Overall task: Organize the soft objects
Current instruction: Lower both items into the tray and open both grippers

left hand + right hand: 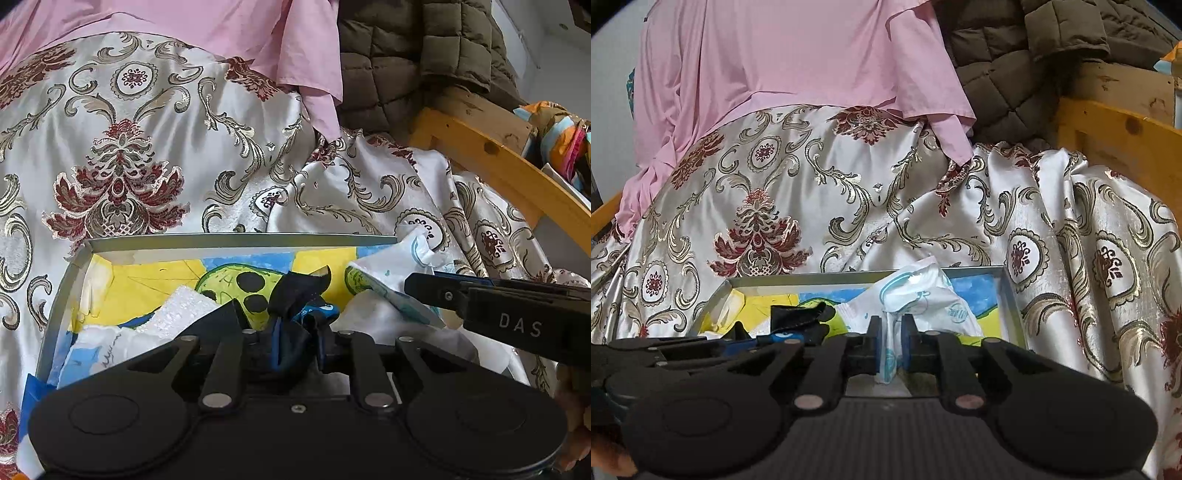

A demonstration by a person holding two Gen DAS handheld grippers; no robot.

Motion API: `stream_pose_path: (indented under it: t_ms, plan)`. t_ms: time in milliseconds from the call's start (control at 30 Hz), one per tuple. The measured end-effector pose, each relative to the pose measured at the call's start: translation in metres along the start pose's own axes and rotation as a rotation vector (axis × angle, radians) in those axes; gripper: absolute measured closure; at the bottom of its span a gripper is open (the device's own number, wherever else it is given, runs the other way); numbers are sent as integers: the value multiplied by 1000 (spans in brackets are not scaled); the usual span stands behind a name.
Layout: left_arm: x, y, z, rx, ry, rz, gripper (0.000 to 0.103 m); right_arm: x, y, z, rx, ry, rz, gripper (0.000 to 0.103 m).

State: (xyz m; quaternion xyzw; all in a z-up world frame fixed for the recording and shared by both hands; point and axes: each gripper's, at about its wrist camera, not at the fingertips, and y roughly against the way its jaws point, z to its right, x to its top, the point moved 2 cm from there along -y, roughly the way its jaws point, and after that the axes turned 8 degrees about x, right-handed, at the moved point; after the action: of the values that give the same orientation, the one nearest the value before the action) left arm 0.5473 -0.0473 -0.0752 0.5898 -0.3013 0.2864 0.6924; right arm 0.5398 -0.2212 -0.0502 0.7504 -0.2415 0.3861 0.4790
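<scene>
A shallow box (236, 242) with a yellow, blue and green painted inside lies on patterned satin cloth; it also shows in the right wrist view (1010, 291). My left gripper (286, 339) is shut on a black cloth with blue trim (295, 295) over the box. My right gripper (888, 347) is shut on a white plastic-wrapped soft pack with teal print (916, 295), held over the box's right part. The right gripper shows in the left wrist view (424, 288) at the right, and the left gripper in the right wrist view (738, 341) at the left. White foam and paper pieces (177, 310) lie in the box.
White satin cloth with red and gold ornaments (122, 155) covers the surface around the box. A pink garment (783, 62) and a brown quilted jacket (406, 62) hang behind. A wooden frame (491, 158) runs along the right, with colourful fabric (565, 140) beyond it.
</scene>
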Motion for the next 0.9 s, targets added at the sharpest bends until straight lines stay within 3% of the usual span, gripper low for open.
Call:
stream_pose_path:
  t_ms: [200,367,500,667,900]
  plan:
    - [1,2,1,-1,7,-8,79,-2,1,0,2,-6,0,78]
    - [2,9,3,0,16,-5,64,-2,5,3,5,-16,9,69]
    - [2,23,3,15,11,29,50,1,17,3,1,-23,32,57]
    - [6,47,-1,20,49,65,47,6,40,5,-4,-41,65,43]
    - [7,94,-5,29,96,157,33,8,80,9,0,-76,125,28]
